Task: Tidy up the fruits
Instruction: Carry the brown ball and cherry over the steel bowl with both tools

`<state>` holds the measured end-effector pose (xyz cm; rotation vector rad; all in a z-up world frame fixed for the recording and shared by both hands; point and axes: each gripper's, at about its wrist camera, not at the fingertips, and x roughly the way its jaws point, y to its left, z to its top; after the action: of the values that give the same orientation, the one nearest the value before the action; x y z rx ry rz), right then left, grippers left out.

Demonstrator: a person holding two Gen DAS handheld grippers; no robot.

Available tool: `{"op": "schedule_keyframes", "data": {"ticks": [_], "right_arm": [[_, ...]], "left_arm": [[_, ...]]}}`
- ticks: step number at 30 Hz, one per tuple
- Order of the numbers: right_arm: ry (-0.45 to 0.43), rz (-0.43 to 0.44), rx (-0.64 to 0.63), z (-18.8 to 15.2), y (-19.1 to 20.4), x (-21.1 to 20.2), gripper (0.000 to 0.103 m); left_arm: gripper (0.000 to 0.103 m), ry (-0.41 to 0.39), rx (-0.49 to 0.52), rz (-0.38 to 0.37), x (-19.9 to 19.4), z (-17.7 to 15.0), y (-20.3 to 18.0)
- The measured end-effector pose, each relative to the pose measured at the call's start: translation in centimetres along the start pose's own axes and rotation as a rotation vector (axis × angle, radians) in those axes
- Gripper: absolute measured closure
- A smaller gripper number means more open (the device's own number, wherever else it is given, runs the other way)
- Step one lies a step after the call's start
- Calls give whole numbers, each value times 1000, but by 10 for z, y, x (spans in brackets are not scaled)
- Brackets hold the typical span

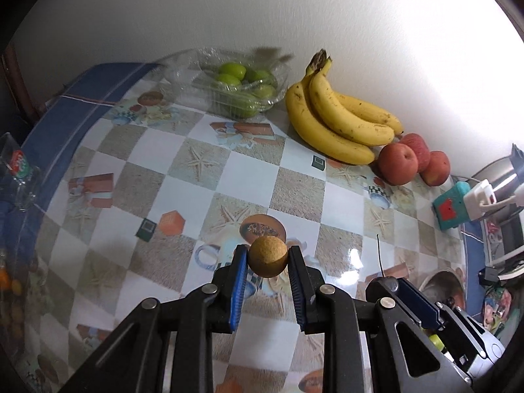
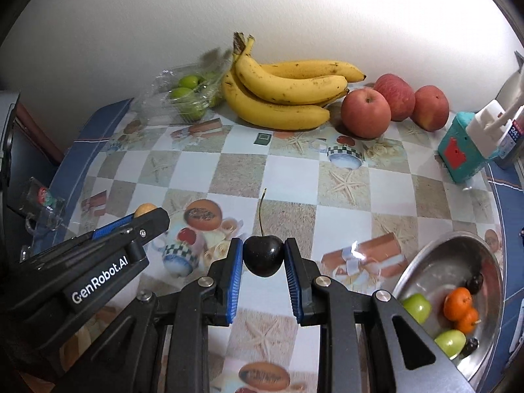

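Left hand-held gripper (image 1: 267,258) and right hand-held gripper (image 2: 263,257) clamped, angled downward.

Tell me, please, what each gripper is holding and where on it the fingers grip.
Left gripper pinches a small round tan fruit across its sides. Right gripper pinches a dark cherry across its body, stem up.

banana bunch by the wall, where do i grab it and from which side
Take the yellow banana bunch at the dark stem crown, where all the fruits join, at its upper left end. Come from above and from the table's open front: the white wall stands behind it, the clear plastic tray of green fruits crowds the left and the red apples the right. Both tools are full now.
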<state>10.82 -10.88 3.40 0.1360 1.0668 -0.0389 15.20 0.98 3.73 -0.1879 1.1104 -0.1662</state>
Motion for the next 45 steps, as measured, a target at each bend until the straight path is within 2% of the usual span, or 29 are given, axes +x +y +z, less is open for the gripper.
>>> {"op": "schedule_keyframes", "data": {"ticks": [7, 11, 21, 31, 41, 45], "right_arm": [[-10, -13, -1, -9, 3, -24, 76], [-13, -27, 3, -16, 0, -37, 76], [-14, -38, 48, -44, -21, -62, 76], [17, -66, 116, -72, -47, -67, 76], [76, -79, 215, -96, -85, -60, 76], [76, -110, 272, -100, -109, -61, 76]], "left_arm": [[76, -5, 2, -16, -16, -20, 1], [76, 12, -11, -52, -18, -31, 3], [76, 10, 6, -58, -28, -54, -3], [76, 15, 78, -54, -35, -79, -28], [76, 79, 194, -28, -16, -100, -65], [76, 120, 219, -57, -8, -107, -77]]}}
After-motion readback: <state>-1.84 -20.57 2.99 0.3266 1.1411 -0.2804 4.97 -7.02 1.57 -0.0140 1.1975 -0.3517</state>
